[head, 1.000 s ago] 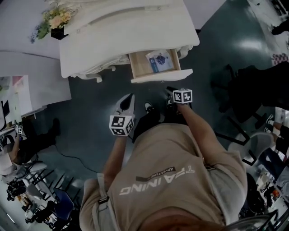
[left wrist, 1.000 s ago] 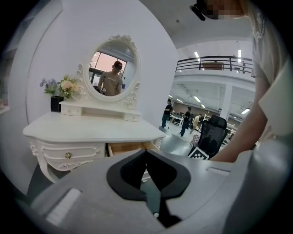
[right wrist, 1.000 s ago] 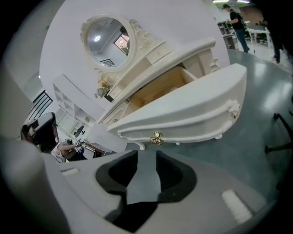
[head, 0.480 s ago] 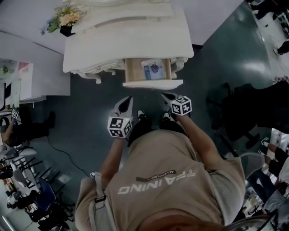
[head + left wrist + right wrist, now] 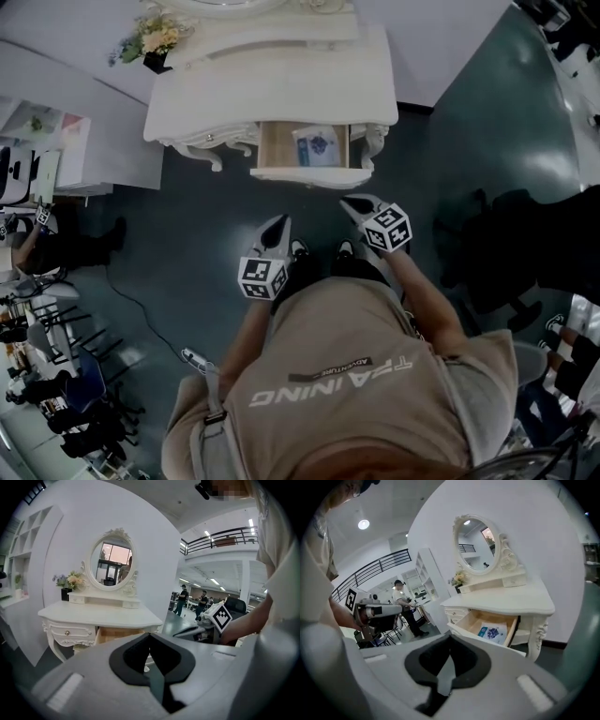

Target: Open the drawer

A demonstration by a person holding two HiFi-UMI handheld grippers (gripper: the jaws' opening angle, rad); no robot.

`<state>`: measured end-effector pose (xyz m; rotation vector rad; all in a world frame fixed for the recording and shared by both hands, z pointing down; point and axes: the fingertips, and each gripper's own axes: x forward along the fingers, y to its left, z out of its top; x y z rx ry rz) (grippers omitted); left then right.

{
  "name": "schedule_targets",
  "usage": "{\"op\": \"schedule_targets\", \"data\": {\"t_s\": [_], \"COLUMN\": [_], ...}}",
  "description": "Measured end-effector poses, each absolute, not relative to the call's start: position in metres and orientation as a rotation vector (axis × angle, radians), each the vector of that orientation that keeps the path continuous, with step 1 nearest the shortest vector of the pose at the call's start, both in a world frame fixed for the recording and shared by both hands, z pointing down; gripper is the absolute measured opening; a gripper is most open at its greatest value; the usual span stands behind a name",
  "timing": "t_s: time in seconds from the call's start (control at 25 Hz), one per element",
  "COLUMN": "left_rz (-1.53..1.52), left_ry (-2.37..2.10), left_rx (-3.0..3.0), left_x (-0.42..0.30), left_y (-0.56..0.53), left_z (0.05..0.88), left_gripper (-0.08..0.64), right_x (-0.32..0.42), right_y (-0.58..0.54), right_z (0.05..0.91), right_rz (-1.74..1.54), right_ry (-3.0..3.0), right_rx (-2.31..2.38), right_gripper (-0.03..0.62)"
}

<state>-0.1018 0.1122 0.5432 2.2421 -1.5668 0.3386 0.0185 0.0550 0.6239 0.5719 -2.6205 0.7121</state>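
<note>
Green floor: drawer point(image 5: 277, 145) open at the counter's point(image 5: 281, 94) front edge; left hand-held gripper point(image 5: 281, 221) and right hand-held gripper point(image 5: 350, 201) have backed off, jaws together, empty. Task looks done.

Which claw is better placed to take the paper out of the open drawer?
Probably the right claw: its tip is nearer the drawer, and the paper lies in the drawer's right half. The left claw hangs farther back. Both are shut.

Left gripper point(image 5: 278, 223) and right gripper point(image 5: 352, 201) point forward, jaws together.
</note>
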Motion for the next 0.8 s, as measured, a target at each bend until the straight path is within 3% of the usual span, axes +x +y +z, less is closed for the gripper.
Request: {"op": "schedule_targets", "data": {"t_s": [0.52, 0.8], "left_rz": [0.437, 0.248], "left_ry": [-1.587, -1.654], "left_rx": [2.436, 2.512], "left_x": [-0.094, -0.119], "left_y": [0.137, 0.136], "left_z": [0.498, 0.434], "left_gripper": [-0.002, -0.002], "right_x": [0.007, -0.019], "right_y": [0.074, 0.083], "right_z": [0.545, 0.473], "right_rz": [0.469, 0.220], "right_ry": [-2.727, -2.840], "right_rx": [0.501, 0.595], "right_gripper": [0.003, 0.003]}}
